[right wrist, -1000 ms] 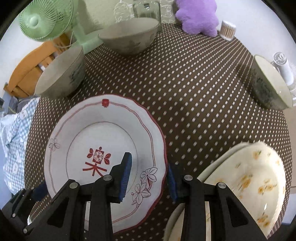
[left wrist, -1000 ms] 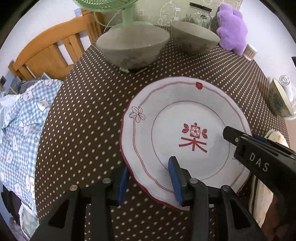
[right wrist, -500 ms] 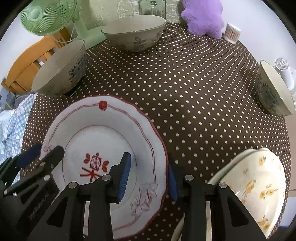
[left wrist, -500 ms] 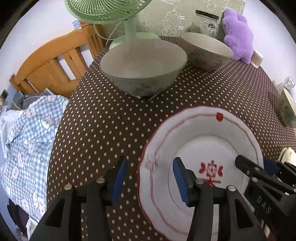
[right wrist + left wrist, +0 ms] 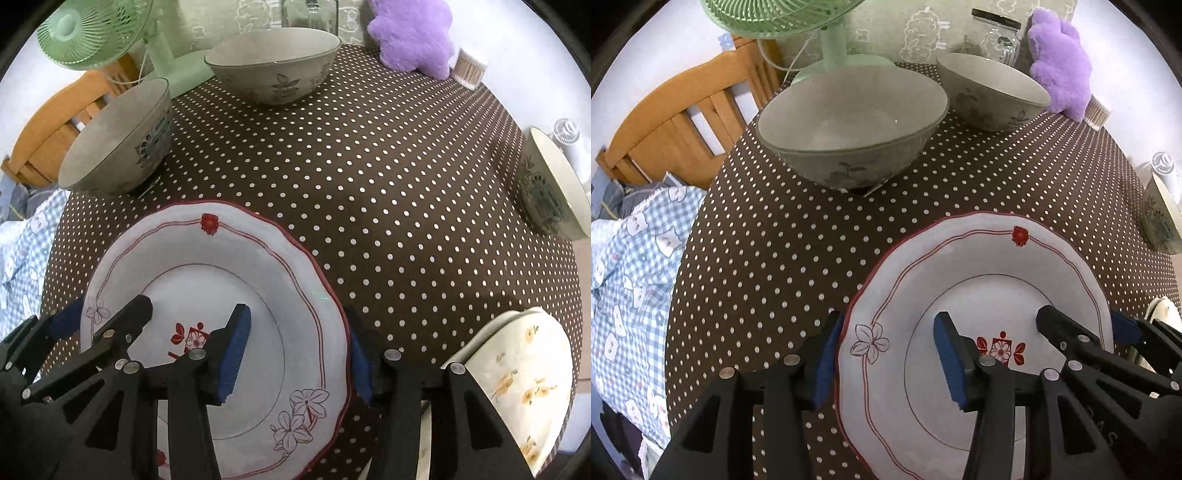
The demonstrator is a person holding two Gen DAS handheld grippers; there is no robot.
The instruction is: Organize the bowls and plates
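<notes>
Left wrist view: my left tongs (image 5: 886, 354) straddle, jaws apart, the white red-trimmed scalloped plate's (image 5: 979, 273) left rim; my right tongs (image 5: 295, 354) likewise straddle its right rim.

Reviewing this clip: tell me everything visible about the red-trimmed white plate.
The red-trimmed white plate looks like glazed ceramic, with a scalloped red edge, a double red line, outline flowers on the rim and a red flower emblem in the well. It sits face up over the brown polka-dot tablecloth. The left gripper and right gripper each straddle opposite rims, jaws open; contact cannot be told.
</notes>
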